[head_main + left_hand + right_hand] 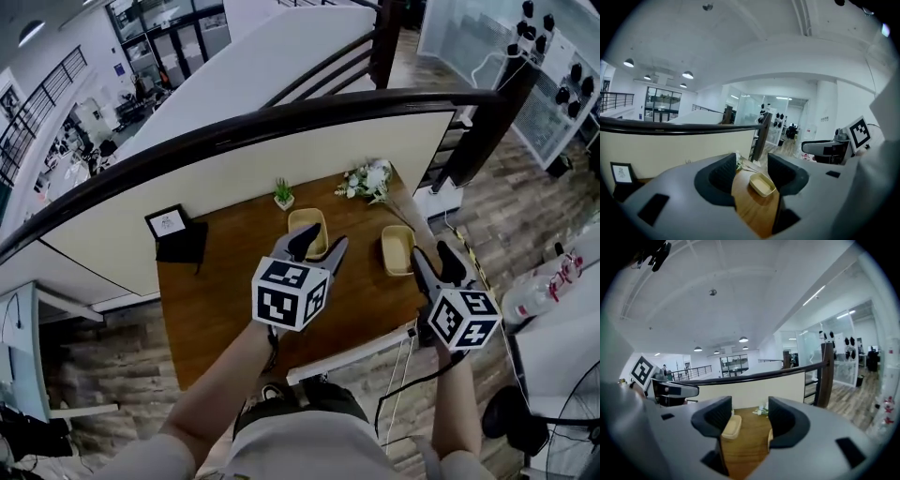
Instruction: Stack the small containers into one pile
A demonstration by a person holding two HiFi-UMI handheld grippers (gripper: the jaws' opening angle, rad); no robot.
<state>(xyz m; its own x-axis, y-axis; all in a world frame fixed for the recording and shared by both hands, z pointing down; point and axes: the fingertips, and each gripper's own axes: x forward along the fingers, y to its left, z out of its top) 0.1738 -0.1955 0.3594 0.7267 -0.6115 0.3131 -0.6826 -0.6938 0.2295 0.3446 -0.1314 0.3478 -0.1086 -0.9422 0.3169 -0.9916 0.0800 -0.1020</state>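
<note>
Left gripper (322,246) and right gripper (434,262) hover released and empty over the wooden surface (225,281); mid-frame, one beige container (313,220) lies apart from the other container (397,249)

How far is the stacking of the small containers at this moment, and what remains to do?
Done: nothing yet. The left container and the right container lie apart on the table, unstacked. In hand: nothing; the left gripper and the right gripper hover over the table, both open and empty. Left: grasp one container and set it in the other.
</note>
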